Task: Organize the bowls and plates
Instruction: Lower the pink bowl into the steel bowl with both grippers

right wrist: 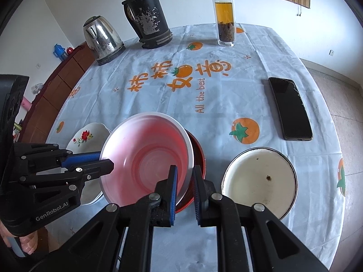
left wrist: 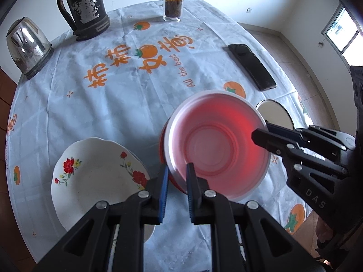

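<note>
A translucent pink bowl (left wrist: 217,145) with a white rim sits tilted on a dark red bowl (right wrist: 197,156). My left gripper (left wrist: 177,174) is shut on the pink bowl's near left rim. My right gripper (right wrist: 184,176) is shut on its right rim, and shows from the side in the left wrist view (left wrist: 261,133). A white flowered plate (left wrist: 95,176) lies left of the bowls. A white enamel plate (right wrist: 258,179) with a dark rim lies to their right.
On the round table with a white persimmon-print cloth (left wrist: 127,90) stand a steel kettle (left wrist: 27,47), a black thermos jug (left wrist: 84,6) and a glass tea bottle (left wrist: 173,0) at the far side. A black phone (left wrist: 251,66) lies at the right.
</note>
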`<state>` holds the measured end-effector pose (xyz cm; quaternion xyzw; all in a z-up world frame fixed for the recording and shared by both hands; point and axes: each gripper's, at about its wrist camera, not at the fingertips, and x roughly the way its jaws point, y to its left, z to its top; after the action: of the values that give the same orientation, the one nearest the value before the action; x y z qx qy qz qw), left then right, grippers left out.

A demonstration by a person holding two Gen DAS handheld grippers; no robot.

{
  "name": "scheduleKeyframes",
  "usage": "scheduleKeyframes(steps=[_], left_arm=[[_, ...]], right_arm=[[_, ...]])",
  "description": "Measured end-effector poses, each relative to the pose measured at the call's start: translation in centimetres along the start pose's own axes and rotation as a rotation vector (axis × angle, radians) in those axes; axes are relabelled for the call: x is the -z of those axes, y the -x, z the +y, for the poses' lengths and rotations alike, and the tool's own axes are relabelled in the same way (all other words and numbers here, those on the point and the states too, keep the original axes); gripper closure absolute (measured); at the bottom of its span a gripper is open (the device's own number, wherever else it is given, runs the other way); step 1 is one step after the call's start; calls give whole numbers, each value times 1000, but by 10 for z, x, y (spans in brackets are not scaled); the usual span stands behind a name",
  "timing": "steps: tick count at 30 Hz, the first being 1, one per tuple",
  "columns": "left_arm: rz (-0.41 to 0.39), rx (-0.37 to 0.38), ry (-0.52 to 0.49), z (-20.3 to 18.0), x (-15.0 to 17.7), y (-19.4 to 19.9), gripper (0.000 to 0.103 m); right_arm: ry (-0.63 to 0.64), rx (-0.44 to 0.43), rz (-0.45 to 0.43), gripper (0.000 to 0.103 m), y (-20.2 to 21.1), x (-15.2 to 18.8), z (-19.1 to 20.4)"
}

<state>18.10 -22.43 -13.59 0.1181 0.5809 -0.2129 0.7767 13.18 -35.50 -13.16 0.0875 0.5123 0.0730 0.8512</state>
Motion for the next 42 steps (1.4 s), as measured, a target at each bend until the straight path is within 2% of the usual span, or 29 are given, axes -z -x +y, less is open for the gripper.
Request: scheduleKeyframes(steps=[42], left_arm=[[37, 6, 0, 4, -4, -22, 91]], right_arm=[[-5, 18, 68, 89, -24, 2, -4]])
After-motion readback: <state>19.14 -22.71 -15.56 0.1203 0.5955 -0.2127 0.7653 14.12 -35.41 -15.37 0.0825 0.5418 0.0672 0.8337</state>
